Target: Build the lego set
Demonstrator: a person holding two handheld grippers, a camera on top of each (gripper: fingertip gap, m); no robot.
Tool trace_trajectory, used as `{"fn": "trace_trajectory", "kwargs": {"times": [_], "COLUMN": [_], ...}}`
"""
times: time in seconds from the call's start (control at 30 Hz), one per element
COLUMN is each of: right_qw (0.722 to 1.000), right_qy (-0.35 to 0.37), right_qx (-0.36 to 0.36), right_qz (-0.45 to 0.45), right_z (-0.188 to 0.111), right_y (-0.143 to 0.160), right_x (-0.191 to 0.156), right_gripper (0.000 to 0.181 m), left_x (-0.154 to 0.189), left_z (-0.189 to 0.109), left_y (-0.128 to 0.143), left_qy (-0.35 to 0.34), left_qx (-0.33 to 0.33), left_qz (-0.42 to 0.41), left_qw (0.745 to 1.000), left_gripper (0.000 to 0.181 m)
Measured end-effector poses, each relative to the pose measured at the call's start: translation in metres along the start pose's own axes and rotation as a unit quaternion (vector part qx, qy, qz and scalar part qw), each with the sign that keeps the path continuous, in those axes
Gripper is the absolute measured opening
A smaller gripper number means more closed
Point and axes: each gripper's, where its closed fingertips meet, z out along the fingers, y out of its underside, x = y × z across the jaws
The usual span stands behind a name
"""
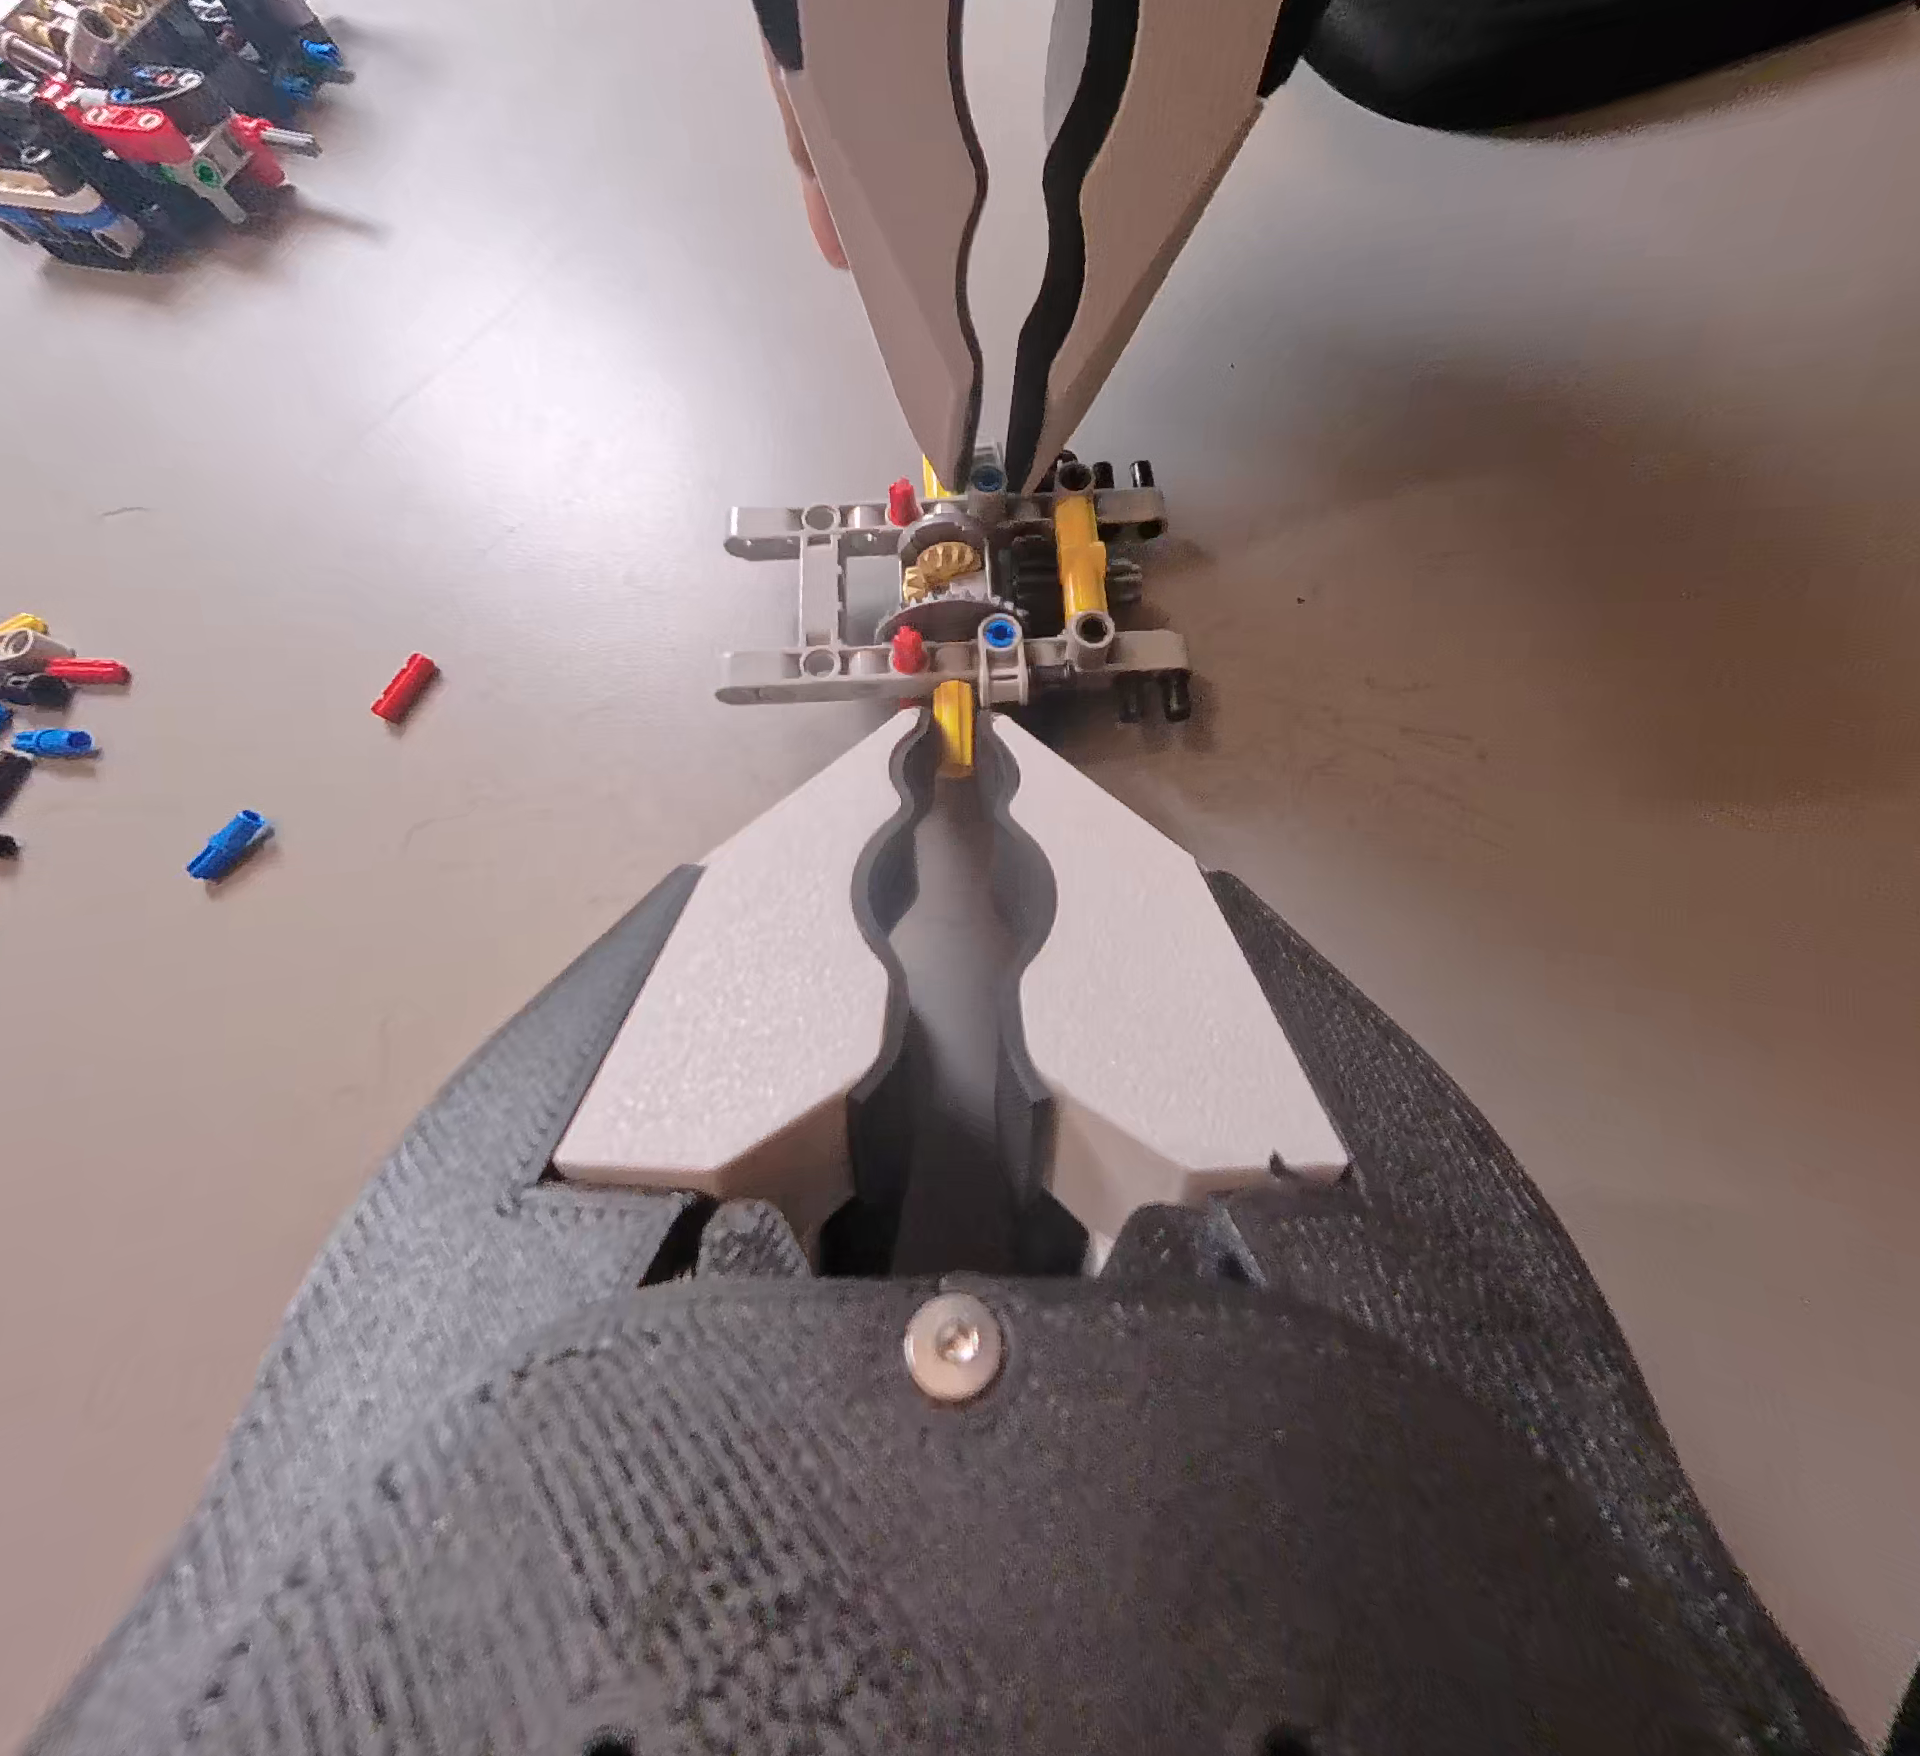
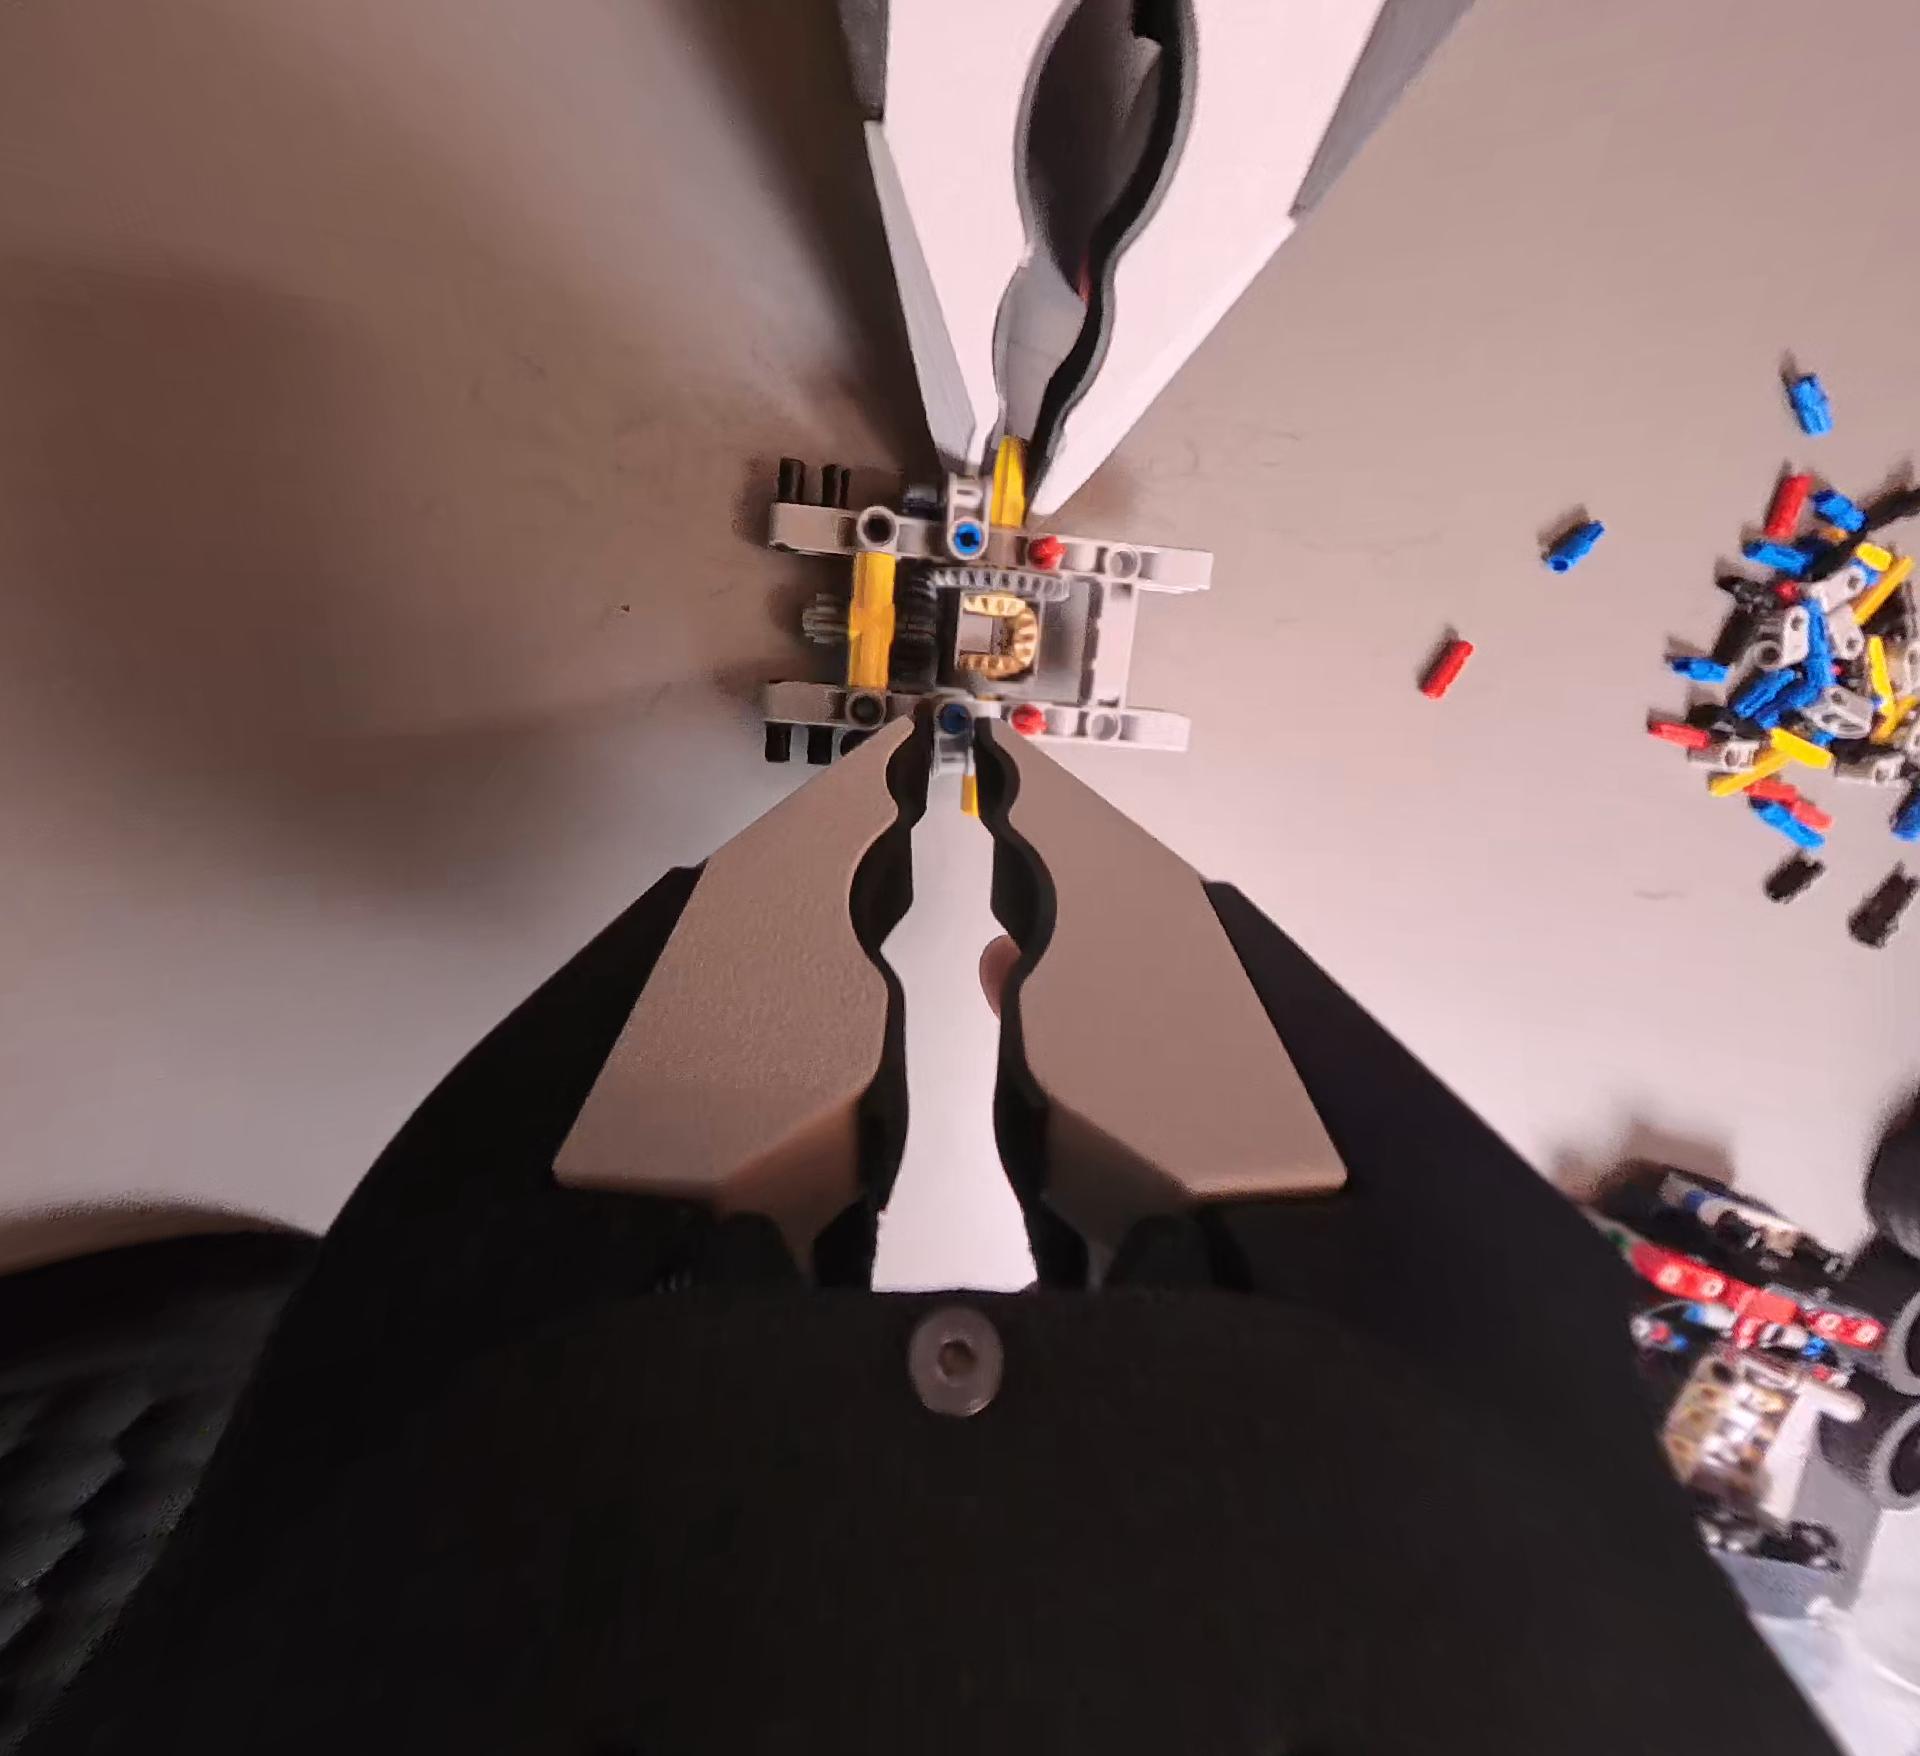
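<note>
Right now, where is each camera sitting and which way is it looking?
Left wrist view: sits on the left tool, looking along its fingers at the grey frame; the right tool faces it.
Right wrist view: sits on the right tool, looking back the opposite way; a fingertip shows.
Both share the frame, yellow axle and loose pieces.

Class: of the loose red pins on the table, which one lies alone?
The red pin between the grey gear frame and the parts pile; the other red pins sit in the pile.
</note>
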Motion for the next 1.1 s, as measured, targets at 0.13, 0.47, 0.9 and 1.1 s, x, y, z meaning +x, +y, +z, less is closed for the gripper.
{"fn": "trace_trajectory", "kwargs": {"times": [0.13, 0.47, 0.9, 1.1], "right_qw": [0.999, 0.996, 0.996, 0.987], "right_qy": [0.017, 0.024, 0.033, 0.008], "right_qx": [0.018, 0.025, 0.033, 0.060], "right_qz": [0.021, 0.078, 0.077, 0.151], "right_z": [-0.001, 0.004, -0.001, -0.012], "right_y": [0.003, 0.004, 0.003, 0.022], "right_x": [-0.001, -0.004, -0.005, -0.019], "right_gripper": [0.008, 0.007, 0.007, 0.012], "left_x": [0.000, 0.003, 0.004, 0.004], "left_z": [0.000, 0.000, 0.000, -0.005], "left_y": [0.000, 0.000, 0.001, 0.006], "left_qy": [-0.004, -0.018, -0.016, -0.023], "left_qx": [0.000, -0.002, -0.003, -0.008], "left_qz": [-0.001, 0.003, 0.007, 0.005], "left_qw": [1.000, 1.000, 1.000, 1.000], "left_gripper": [0.005, 0.005, 0.005, 0.005]}}
